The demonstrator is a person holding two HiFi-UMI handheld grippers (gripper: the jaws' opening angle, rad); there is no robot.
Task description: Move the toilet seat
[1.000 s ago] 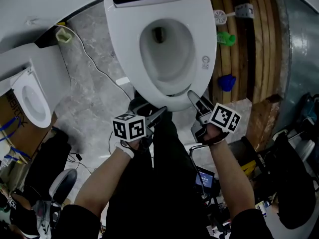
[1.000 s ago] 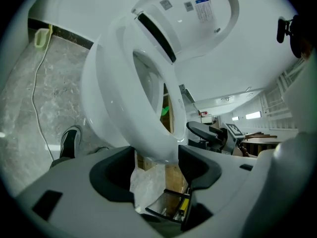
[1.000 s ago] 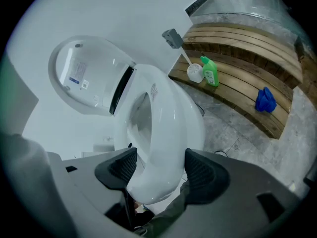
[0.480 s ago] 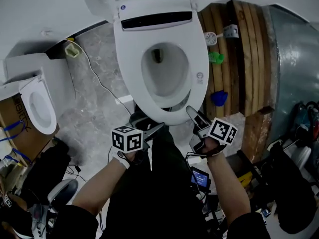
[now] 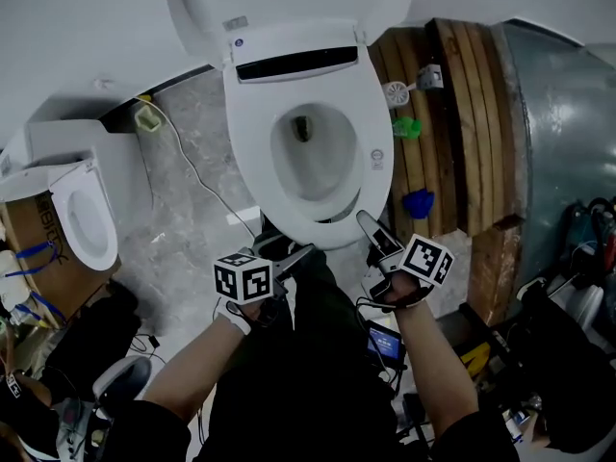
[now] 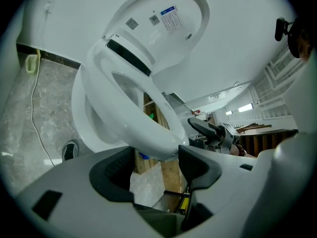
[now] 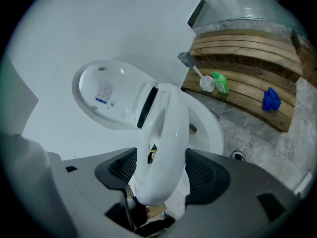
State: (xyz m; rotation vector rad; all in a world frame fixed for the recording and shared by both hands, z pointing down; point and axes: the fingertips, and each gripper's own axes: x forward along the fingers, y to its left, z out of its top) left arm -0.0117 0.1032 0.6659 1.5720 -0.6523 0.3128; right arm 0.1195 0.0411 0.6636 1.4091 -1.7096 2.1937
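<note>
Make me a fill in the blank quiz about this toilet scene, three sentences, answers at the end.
The toilet seat is clamped at its front rim by the ___ gripper. The left gripper has its jaws ___. On the wooden planks beside the toilet lie a green thing and a ___ one.
Missing words: right; open; blue.
</note>
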